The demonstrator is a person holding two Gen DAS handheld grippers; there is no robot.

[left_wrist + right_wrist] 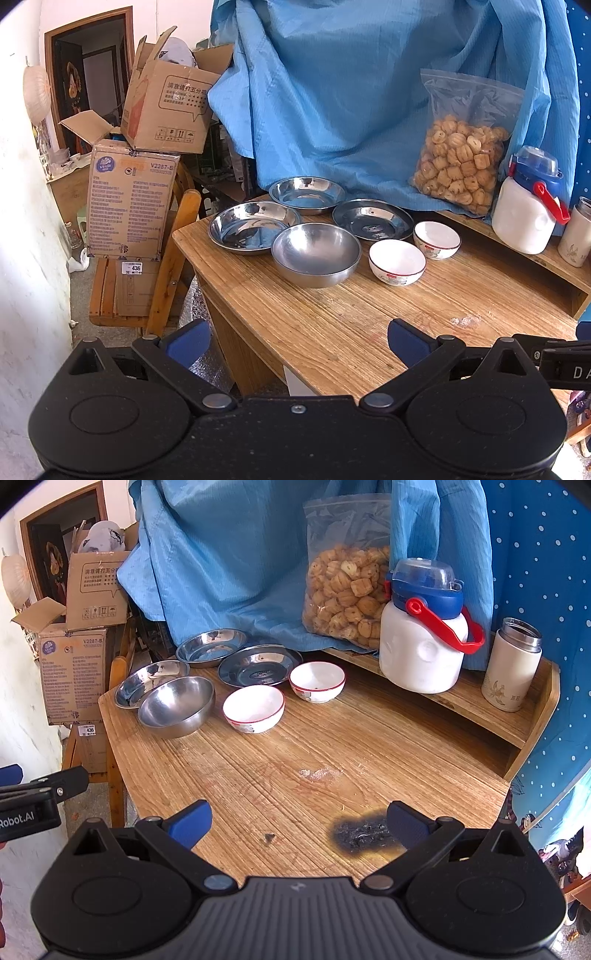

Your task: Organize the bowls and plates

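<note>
**Nothing picked up yet, both tongs hanging back from the dishes**

So this looks like the very start of the sorting job. The left tongs [299,343] and right tongs [299,825] are both spread wide with nothing between the blue pads, hovering over the near edge of the wooden bench [332,746]. Neither is touching any dish.

All the dishes sit in a cluster at the far left corner of the bench, well apart from both tongs. There are three flat steel plates: the back plate [307,194], the left plate [251,226] and the right plate [372,218]. In front of them is a deep steel bowl [316,254], which seems to touch or overlap the left plate's rim, hard to say which. Right of it are two white bowls with red rims, the near white bowl [397,261] and the far white bowl [437,239], just beside each other but not stacked.

My guess for the next move: go forward and a bit left, grab a rim edge-on, then nest like with like, so white bowl into white bowl and plates onto plates. The steel rims are thin and slick, so the grip wants to be square on the lip.

The cookie bag [345,590], white jug [421,653] and thermos [511,668] on the back shelf aren't part of this.
</note>
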